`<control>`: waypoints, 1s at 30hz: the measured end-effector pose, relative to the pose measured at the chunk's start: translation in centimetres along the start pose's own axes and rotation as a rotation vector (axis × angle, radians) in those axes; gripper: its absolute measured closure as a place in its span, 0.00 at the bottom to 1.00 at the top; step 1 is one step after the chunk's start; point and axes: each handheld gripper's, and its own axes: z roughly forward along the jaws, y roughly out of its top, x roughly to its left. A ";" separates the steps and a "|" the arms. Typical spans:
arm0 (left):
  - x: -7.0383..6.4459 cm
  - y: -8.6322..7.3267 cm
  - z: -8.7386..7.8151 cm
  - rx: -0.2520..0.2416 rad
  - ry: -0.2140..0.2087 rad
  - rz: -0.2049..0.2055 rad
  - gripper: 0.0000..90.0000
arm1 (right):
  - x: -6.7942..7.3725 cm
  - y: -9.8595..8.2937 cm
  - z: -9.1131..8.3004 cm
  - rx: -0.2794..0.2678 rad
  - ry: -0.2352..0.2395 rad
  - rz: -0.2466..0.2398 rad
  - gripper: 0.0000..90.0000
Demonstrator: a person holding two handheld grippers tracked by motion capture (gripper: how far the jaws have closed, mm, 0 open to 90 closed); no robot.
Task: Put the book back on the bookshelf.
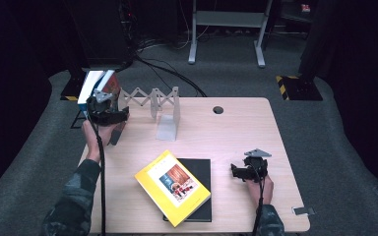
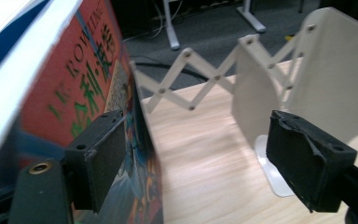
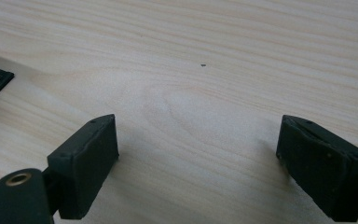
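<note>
**With books standing at the rack's far-left end, tip-over is the main risk**

While the left gripper (image 1: 107, 110) sits at the left end of the expanding white book rack (image 1: 153, 101), its jaws are spread wide, gripping nothing. In the left gripper view the left pad (image 2: 103, 156) lies against or just beside the cover of the red-covered book (image 2: 81, 81); I cannot tell if it truly touches. That book stands tilted at the rack's left end, with a white-and-blue book (image 1: 89, 84) leaning just left of it.

Right gripper (image 1: 249, 169) is well right of the rack, low over bare table (image 3: 205, 56), jaws also wide, empty.

Still flat on the table, in front of the rack: yellow book (image 1: 173, 187) lying on top of a black book (image 1: 201, 169), partly overhanging it.

Risks as I judge them:
- Standing books lean with little visible support on their left. If the open gripper pulls away sideways, the pad could drag the red cover and topple both off the table edge.
- Rack is a light scissor linkage. A push from a book or a jaw could slide it or collapse the span.
- Yellow book sits skewed on the black one. A one-jaw lift at a corner could let it pivot or slip, or bring the black book along.
- Thin cover plus hard pads: a pinch on the cover alone could let the pages fan open.
</note>
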 end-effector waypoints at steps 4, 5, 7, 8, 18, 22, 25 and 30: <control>0.8 -0.2 0.2 -0.007 0.020 -0.019 0.23 | 0.0 0.0 0.0 0.000 0.000 0.000 0.13; 1.1 -0.2 0.1 0.008 0.018 -0.027 0.23 | 0.0 0.0 0.0 0.000 0.000 0.000 0.13; 1.4 -0.4 0.3 -0.009 0.036 -0.047 0.22 | 0.0 0.0 0.0 0.000 -0.001 0.000 0.13; 1.6 -0.4 0.3 -0.001 0.036 -0.049 0.22 | 0.0 0.0 0.0 0.000 -0.001 0.000 0.13; 1.2 -0.5 0.6 0.005 0.023 -0.048 0.18 | 0.0 0.0 0.0 0.000 -0.001 0.000 0.13; 0.9 -0.7 0.7 0.003 0.014 -0.052 0.17 | 0.0 0.0 0.0 0.000 -0.001 0.000 0.13; 0.8 -0.8 0.6 0.012 -0.001 -0.053 0.17 | 0.0 0.0 0.0 0.000 0.000 0.000 0.13; 0.1 -1.2 0.1 0.013 -0.040 -0.056 0.14 | 0.0 0.0 0.0 0.000 -0.001 0.000 0.13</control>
